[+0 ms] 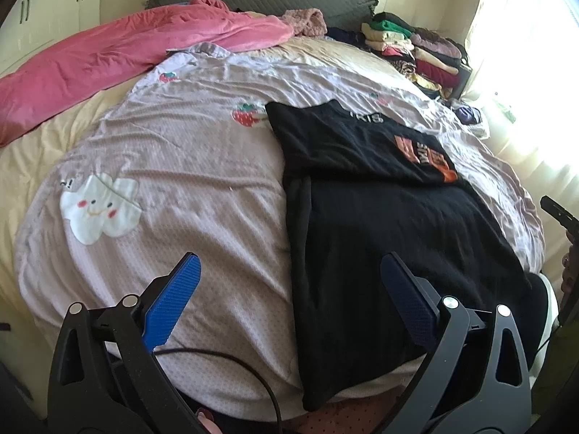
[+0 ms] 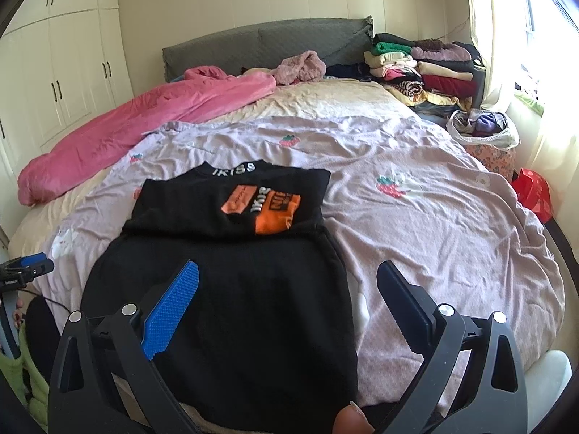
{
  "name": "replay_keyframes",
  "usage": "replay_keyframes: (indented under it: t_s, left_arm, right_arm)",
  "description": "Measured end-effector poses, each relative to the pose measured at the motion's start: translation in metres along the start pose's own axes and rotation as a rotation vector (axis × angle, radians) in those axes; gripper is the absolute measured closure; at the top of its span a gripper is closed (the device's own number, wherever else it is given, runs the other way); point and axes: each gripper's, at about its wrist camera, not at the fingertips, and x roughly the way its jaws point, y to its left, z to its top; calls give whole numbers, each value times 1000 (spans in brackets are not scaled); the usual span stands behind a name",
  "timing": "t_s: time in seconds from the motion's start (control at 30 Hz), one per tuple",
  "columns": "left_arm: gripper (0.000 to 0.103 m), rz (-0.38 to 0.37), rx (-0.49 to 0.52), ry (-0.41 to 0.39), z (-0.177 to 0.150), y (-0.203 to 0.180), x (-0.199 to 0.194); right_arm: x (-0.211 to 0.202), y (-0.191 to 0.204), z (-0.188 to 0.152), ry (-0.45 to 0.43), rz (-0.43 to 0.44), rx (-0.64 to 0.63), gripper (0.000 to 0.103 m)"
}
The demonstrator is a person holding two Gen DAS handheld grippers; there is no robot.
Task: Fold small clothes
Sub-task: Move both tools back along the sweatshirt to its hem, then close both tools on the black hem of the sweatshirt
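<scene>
- Jaws, both units: left gripper (image 1: 289,271) and right gripper (image 2: 287,278) each spread wide, blue pads apart, nothing between them; both held above the near edge of the bed.
- Black sweater (image 2: 231,271): lies flat on the lilac sheet (image 2: 416,217), its top part folded down over the body, orange patch (image 2: 275,209) and white collar lettering facing up. Lower hem nearest the grippers.
- Lilac sheet: strawberry and white cloud appliqués, spread over a cream cover (image 2: 325,101).
- Pink blanket (image 2: 144,126): bunched along the far left side.
- Pale bag (image 2: 481,126): at the right bed edge, open, holding crumpled purple and grey fabric.
- Folded clothes stack (image 2: 423,65): far right corner, beside the grey headboard (image 2: 271,43).
- White wardrobe (image 2: 65,65): left wall.
</scene>
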Motion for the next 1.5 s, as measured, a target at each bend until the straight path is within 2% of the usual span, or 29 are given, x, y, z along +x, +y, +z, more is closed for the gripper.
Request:
replay_keyframes:
  t_s: [0.33,0.53,0.77,0.97,1.07,1.17,1.27,1.37,1.43,1.5]
  left_arm:
    - [10,-38,-1,91,-26,-6,21]
    - [22,-55,-8,132,-38,-6,30]
    - [41,-64,-18,172,-46,-5,39]
    - [50,-75,-7,202,-53,-10,44]
    - [50,-77,-4,210,-54,-11,46]
    - [50,-79,-2,219,-55,-12,48]
    - [51,-82,4,227,-57,-13,49]
    - [51,-88,-3,240,-58,-12,52]
    - [51,-92,-15,247,-59,-10,54]
    - [51,-96,-22,249,-60,-9,54]
  right_arm:
    - [-1,-11,-15,33,-25,5,5]
    - [1,-17,-27,66,-26,8,5]
    - [8,-25,-45,127,-19,10,5]
    - [15,-30,-62,185,3,12,7]
    - [21,-30,-70,222,16,1,21]
    - [26,-30,-77,247,24,-3,26]
    - [30,-32,-81,264,27,4,35]
    - [35,-36,-84,277,28,21,39]
    - [43,-41,-87,300,28,43,48]
    - [50,-45,-91,316,32,65,63]
